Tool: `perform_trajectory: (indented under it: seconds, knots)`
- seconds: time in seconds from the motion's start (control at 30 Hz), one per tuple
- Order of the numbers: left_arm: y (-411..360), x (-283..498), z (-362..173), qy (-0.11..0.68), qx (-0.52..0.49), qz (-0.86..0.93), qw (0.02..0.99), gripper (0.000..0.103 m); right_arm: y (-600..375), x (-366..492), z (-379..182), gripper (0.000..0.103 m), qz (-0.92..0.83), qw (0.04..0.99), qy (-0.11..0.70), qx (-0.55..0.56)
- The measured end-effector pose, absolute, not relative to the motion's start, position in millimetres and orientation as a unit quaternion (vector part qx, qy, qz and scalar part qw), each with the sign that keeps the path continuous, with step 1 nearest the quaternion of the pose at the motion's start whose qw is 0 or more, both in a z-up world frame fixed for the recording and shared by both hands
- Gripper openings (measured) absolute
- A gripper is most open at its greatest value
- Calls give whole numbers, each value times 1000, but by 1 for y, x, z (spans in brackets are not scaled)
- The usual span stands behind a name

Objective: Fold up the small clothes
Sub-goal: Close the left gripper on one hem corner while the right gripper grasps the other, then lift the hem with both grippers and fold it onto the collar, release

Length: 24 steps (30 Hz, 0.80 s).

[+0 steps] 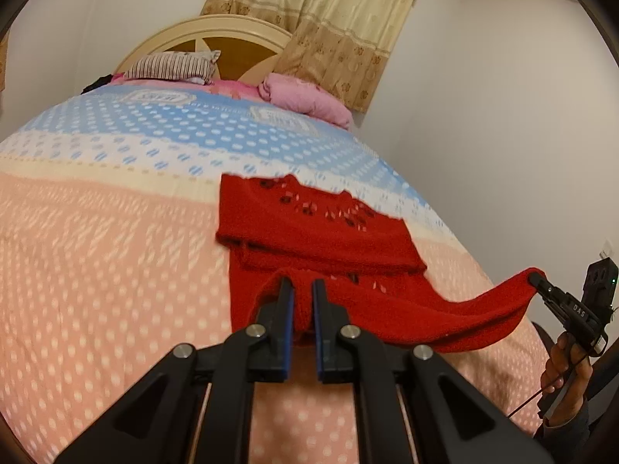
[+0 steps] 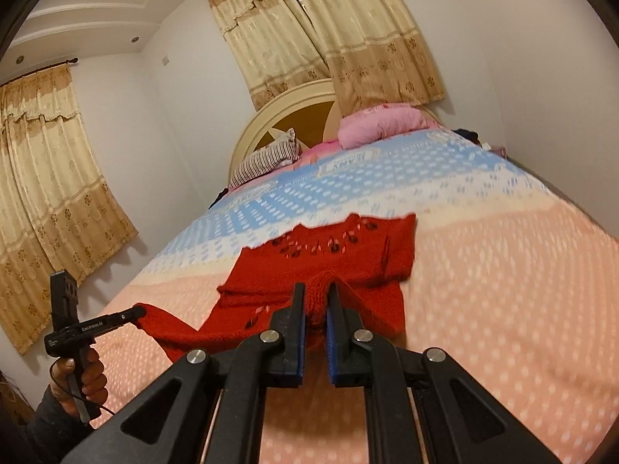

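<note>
Mid-fold: left tongs (image 1: 301, 290) and right tongs (image 2: 315, 294) each clamp a near corner of the red knitted sweater (image 1: 309, 232), lifted off the bed (image 1: 96, 251). Next, probably: carry both corners forward evenly onto the far half.

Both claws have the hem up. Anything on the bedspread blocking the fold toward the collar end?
Nothing visible. The left claw and right claw each pinch a near corner of the red knit sweater. Its upper part lies flat on the bedspread; the pink pillow sits far back by the headboard.
</note>
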State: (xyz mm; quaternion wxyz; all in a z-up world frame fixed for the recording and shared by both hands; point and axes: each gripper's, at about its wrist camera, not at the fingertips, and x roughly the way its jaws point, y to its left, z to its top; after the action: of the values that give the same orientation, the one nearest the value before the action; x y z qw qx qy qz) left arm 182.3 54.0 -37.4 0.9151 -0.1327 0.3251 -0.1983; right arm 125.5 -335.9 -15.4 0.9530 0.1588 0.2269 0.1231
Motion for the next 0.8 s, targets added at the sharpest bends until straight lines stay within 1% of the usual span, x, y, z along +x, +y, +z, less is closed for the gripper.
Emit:
perform_trajectory:
  seconds: [0.27, 0.8]
  knots:
    - [50, 225, -16, 308, -123, -187, 924, 9, -339, 168, 19, 8, 121, 957, 221, 141]
    - [39, 294, -15, 325, -123, -166, 923, 9, -346, 244, 12, 8, 89, 957, 240, 133]
